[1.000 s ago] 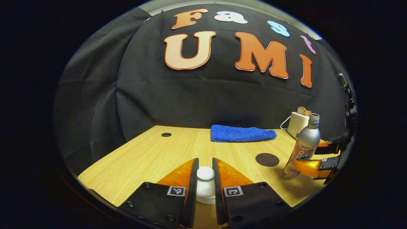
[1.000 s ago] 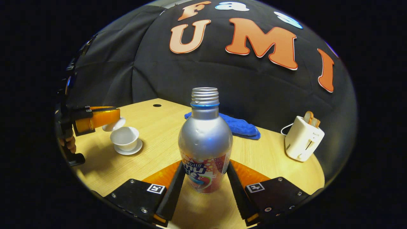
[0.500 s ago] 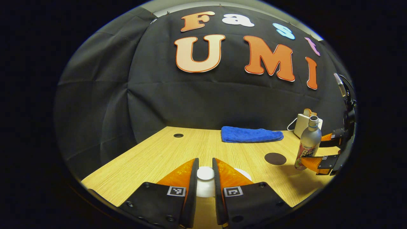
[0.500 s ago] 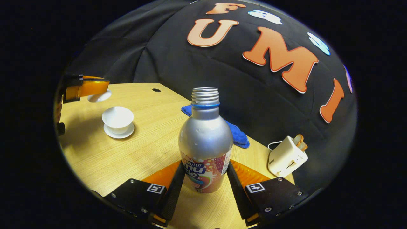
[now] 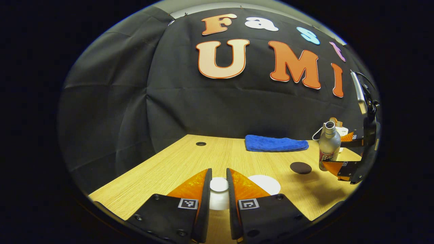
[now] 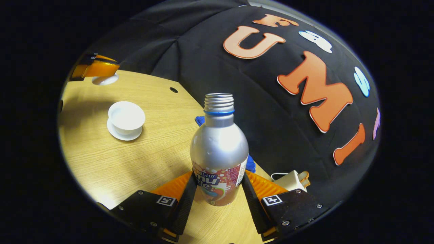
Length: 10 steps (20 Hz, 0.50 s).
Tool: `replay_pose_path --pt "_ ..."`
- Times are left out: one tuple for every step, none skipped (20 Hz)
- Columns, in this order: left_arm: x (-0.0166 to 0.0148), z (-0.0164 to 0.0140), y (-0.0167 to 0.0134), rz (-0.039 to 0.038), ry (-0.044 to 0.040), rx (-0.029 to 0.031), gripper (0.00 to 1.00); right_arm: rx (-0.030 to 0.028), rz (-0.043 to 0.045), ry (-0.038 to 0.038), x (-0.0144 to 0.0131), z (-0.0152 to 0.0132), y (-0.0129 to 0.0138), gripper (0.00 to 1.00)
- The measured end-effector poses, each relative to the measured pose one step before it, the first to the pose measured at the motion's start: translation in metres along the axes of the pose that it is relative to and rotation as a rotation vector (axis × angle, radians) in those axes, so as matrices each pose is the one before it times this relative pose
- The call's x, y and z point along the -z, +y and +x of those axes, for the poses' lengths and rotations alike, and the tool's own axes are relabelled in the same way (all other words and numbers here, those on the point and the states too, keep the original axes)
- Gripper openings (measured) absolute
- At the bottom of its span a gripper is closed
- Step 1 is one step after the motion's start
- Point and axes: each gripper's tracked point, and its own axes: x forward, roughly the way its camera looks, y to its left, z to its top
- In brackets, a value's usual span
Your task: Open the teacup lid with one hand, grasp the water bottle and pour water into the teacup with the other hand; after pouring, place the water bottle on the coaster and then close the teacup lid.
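My left gripper [image 5: 219,175] is shut on the knob of the white teacup lid [image 5: 219,197], holding it above the table. Just right of its fingers lies the open white teacup [image 5: 265,183]. In the right gripper view the teacup [image 6: 126,115] stands on its saucer [image 6: 122,134], with the left gripper [image 6: 96,68] and the lid [image 6: 105,80] up and to the left of it. My right gripper [image 6: 218,179] is shut on the silver water bottle [image 6: 218,145], uncapped and raised. The bottle [image 5: 328,145] hangs beside the dark round coaster [image 5: 300,167].
A folded blue towel [image 5: 276,143] lies at the back of the wooden table [image 5: 169,166]. A white toaster [image 6: 291,180] with toast stands at the back right. A cable hole [image 5: 200,143] sits near the far left edge.
The right gripper has rolled sideways with the bottle, so the table slants in its view. The left gripper has carried the lid leftward, away from the cup, which now shows beside its fingers.
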Motion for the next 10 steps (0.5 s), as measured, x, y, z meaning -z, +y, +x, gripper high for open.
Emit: replay_pose_path --pt "-0.00058 -0.00066 0.00140 -0.00081 -0.00147 -0.00188 0.29 0.00255 -0.02960 -0.00446 -0.00302 0.00120 0.00160 0.78" --pt "-0.00015 -0.00288 0.00248 -0.00432 -0.00263 0.00040 0.29 -0.00069 -0.02718 -0.00423 -0.00299 0.00682 0.00373 0.78" --pt "-0.00090 -0.00137 0.00222 -0.00332 -0.00043 -0.00301 0.29 0.00131 -0.02494 -0.00190 -0.00240 0.00271 0.00284 0.78" --pt "0.00062 -0.00109 0.00298 -0.00029 -0.00224 -0.00345 0.29 0.00302 -0.02336 -0.00207 -0.00087 -0.00052 0.00233 0.78" --pt "-0.00038 -0.00209 0.00322 -0.00023 -0.00032 -0.00515 0.29 0.00303 -0.02426 -0.00308 -0.00184 0.00003 0.00104 0.78" --pt "0.00053 -0.00160 0.00348 -0.00383 0.00062 -0.00142 0.29 0.00354 -0.02870 -0.00275 -0.00182 0.00091 0.00094 0.78" --pt "-0.00027 -0.00133 0.00231 -0.00584 -0.00180 -0.00108 0.29 0.00676 -0.02862 -0.00583 -0.00349 0.00067 0.00011 0.78" --pt "-0.00021 -0.00135 0.00188 -0.00448 -0.00033 -0.00222 0.29 0.00277 -0.03215 -0.00531 -0.00097 0.00177 -0.00007 0.78" --pt "0.00010 -0.00142 0.00220 -0.00132 -0.00165 -0.00394 0.29 0.00615 -0.02671 -0.00499 -0.00245 -0.00114 0.00095 0.81" --pt "0.00007 0.00055 0.00126 0.00078 0.00067 -0.00382 0.29 0.00826 -0.02524 -0.00718 -0.00219 -0.00052 0.00022 0.77"
